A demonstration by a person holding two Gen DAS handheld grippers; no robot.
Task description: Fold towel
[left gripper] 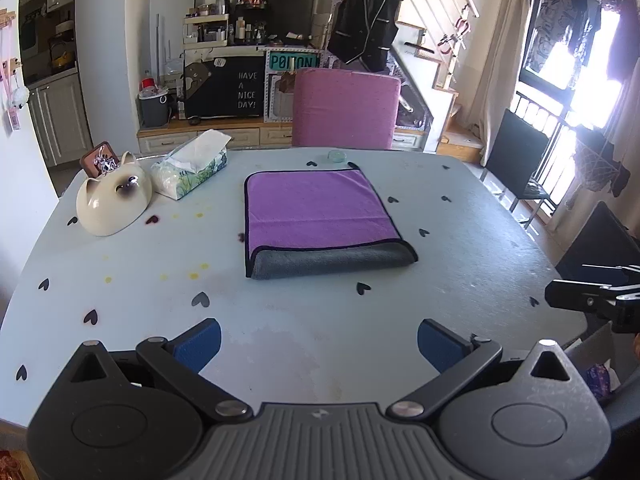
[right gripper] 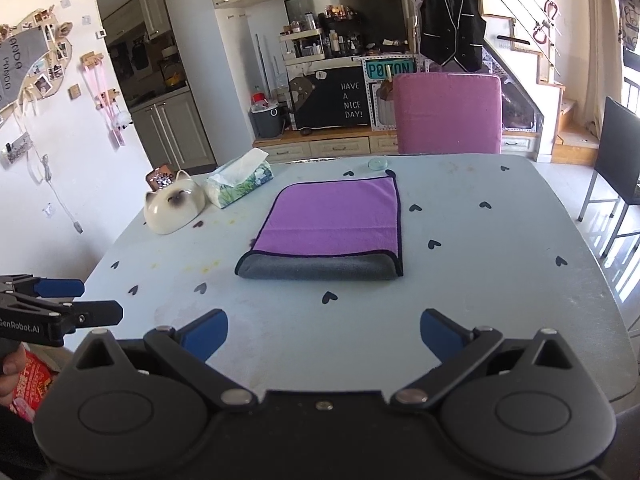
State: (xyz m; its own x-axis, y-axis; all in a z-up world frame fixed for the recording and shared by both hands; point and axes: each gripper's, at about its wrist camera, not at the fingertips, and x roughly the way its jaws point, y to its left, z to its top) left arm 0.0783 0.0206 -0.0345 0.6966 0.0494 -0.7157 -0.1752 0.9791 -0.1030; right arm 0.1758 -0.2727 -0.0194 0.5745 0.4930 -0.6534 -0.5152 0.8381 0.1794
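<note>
A purple towel (left gripper: 320,210) with a grey underside and dark trim lies folded flat on the pale blue table (left gripper: 460,264), its grey rolled fold facing me; it also shows in the right wrist view (right gripper: 332,222). My left gripper (left gripper: 318,346) is open and empty, hovering over the near table edge, well short of the towel. My right gripper (right gripper: 324,336) is open and empty too, at a similar distance. Each gripper shows at the edge of the other's view: the right one (left gripper: 592,296) and the left one (right gripper: 60,300).
A cream cat-shaped bowl (left gripper: 114,204), a tissue pack (left gripper: 190,170) and a small brown box (left gripper: 100,158) stand at the table's far left. A small glass dish (left gripper: 338,155) sits behind the towel. A pink chair (left gripper: 346,106) stands beyond the far edge, black chairs (left gripper: 520,160) to the right.
</note>
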